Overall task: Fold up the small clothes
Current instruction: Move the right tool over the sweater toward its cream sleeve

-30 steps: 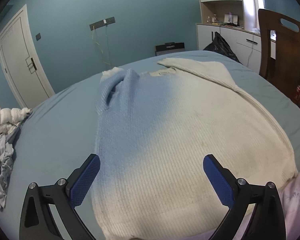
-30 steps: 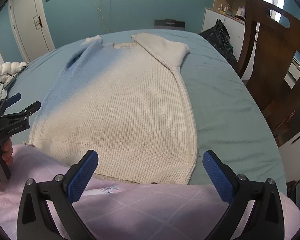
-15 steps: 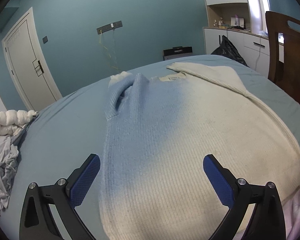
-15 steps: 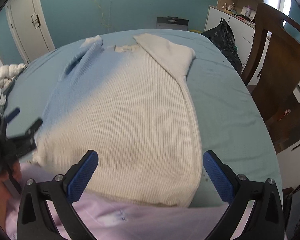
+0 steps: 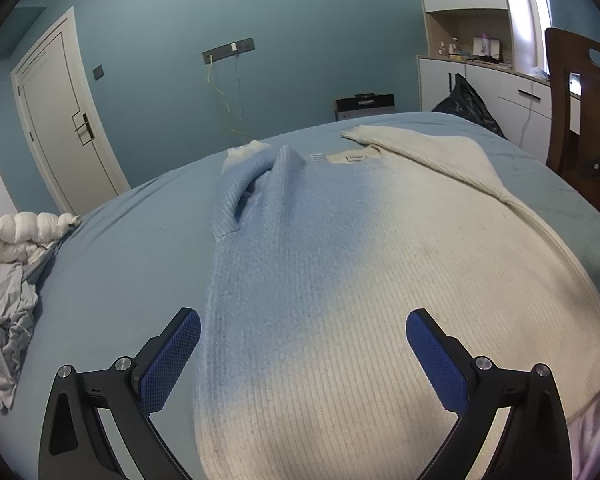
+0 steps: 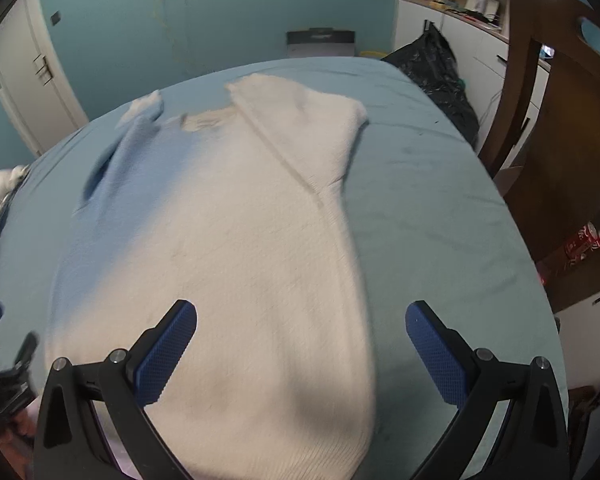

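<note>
A knitted sweater [image 5: 380,280], cream over most of its body and shading to pale blue down one side, lies flat on the bed [image 5: 120,248], spread out so its edges are easy to reach. Its long axis runs straight away from the person: the hem is nearest the two tools and the neckline [image 5: 352,157] points toward the far teal wall. Both sleeves are already turned in over the body, the blue sleeve [image 5: 244,184] bunched with a raised ridge, the cream sleeve [image 6: 300,128] lying flatter along the right edge. I judge that the side folds are done and that the lengthwise fold, hem to collar, comes next.

The left gripper [image 5: 302,354] hangs low over the hem end, its blue-padded fingers [image 5: 171,360] spread wide and holding nothing; one finger sits about at the sweater's blue edge, the other over the cream knit. The right gripper [image 6: 300,352] is the same, fingers wide apart and empty, bracketing the cream right side near the hem, with bare sheet under its outer finger. Held that way, each looks placed to take a hem corner.

A heap of crumpled clothes [image 5: 8,312] waits at the bed's left edge, and a wooden chair [image 6: 552,120] stands on the right.
</note>
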{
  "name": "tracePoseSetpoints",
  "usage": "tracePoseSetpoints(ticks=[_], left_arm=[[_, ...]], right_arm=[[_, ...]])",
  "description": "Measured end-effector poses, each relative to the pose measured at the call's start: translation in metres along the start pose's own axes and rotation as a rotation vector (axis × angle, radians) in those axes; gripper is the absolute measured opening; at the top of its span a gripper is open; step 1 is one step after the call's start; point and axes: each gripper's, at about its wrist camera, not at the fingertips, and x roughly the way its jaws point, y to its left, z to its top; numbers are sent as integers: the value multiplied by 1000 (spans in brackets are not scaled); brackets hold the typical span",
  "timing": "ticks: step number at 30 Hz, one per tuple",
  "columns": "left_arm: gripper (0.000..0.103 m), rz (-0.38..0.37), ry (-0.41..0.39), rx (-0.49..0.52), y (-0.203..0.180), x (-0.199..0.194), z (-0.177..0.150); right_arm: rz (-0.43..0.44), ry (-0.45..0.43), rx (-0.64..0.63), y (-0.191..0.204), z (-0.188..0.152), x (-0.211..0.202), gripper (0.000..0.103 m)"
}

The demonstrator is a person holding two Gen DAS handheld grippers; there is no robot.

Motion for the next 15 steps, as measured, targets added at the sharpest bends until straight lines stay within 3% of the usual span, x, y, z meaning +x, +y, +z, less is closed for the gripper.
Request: tracePoseSetpoints(ticks=[8, 12, 15], left_arm=[[103, -4, 50, -9, 4, 23, -3], [103, -9, 60, -20, 5, 28, -3], [103, -18, 72, -25, 3, 30, -5]], right_arm=[[-4, 112, 191, -35, 50, 102, 102], [-44, 148, 220, -18, 73, 148, 102], [-54, 135, 163, 16, 91, 171, 102]])
